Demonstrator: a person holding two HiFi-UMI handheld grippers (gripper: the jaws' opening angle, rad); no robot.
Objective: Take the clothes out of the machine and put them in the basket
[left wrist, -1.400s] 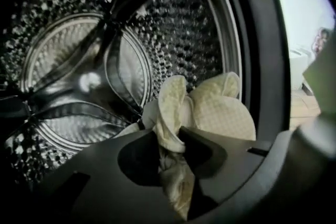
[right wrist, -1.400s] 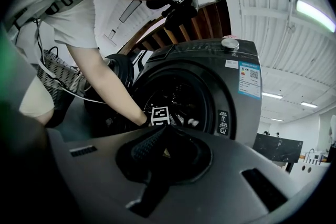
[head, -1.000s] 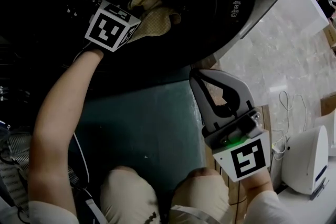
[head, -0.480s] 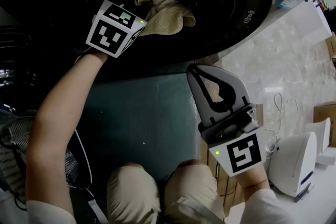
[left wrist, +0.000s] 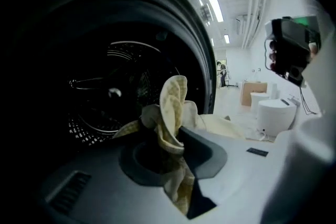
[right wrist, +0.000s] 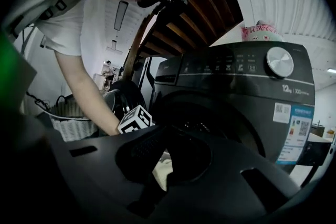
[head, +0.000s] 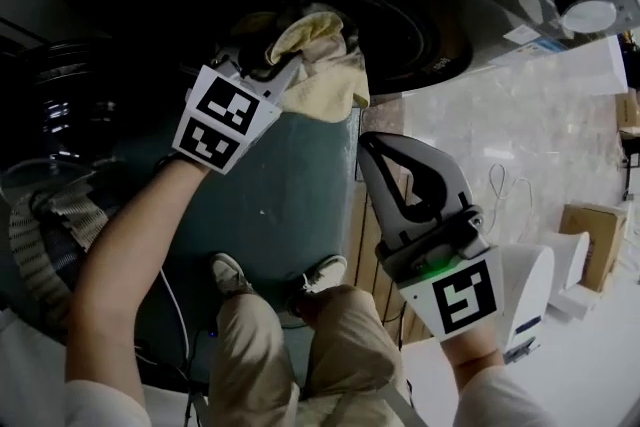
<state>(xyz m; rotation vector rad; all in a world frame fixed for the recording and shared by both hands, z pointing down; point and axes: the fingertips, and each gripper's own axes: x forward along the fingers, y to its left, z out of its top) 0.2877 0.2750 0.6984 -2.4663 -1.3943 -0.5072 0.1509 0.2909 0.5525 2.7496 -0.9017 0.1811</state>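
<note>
Two grippers showed in the head view, one loaded and one empty. At the far left, about eight o'clock, a wicker basket [head: 38, 233] sat low beside the person's left arm. The machine's round door [head: 62, 105] stood open just above it at nine o'clock.

The left gripper [head: 268, 63] was at eleven o'clock of centre. Its jaws pinched a yellow checked cloth [head: 325, 80] at the lower rim of the drum [head: 400, 30] mouth. Its own view showed the cloth bunched between the jaws and standing up past them, with a tail hanging below. The dark perforated drum wall lay behind at nine o'clock. The cloth was well apart from the basket, with the left forearm and the open door between the two.

At six o'clock the person's knees and two pale shoes [head: 228, 272] stood over a dark teal surface [head: 290, 185] in front of the machine.

The right gripper [head: 371, 143] hung at five o'clock of the cloth, jaws pressed together on nothing, tips pointing toward the machine front. Its own view looked across those jaws at the control panel, with a round knob [right wrist: 280, 62] at two o'clock and a sticker [right wrist: 294, 136] at three o'clock.

Further right in the head view, pale marbled floor [head: 530, 130] ran alongside the machine. On it lay a thin cable [head: 497, 183]. A white rounded appliance [head: 530, 290] stood at four o'clock and a cardboard box [head: 590, 235] at three o'clock.
</note>
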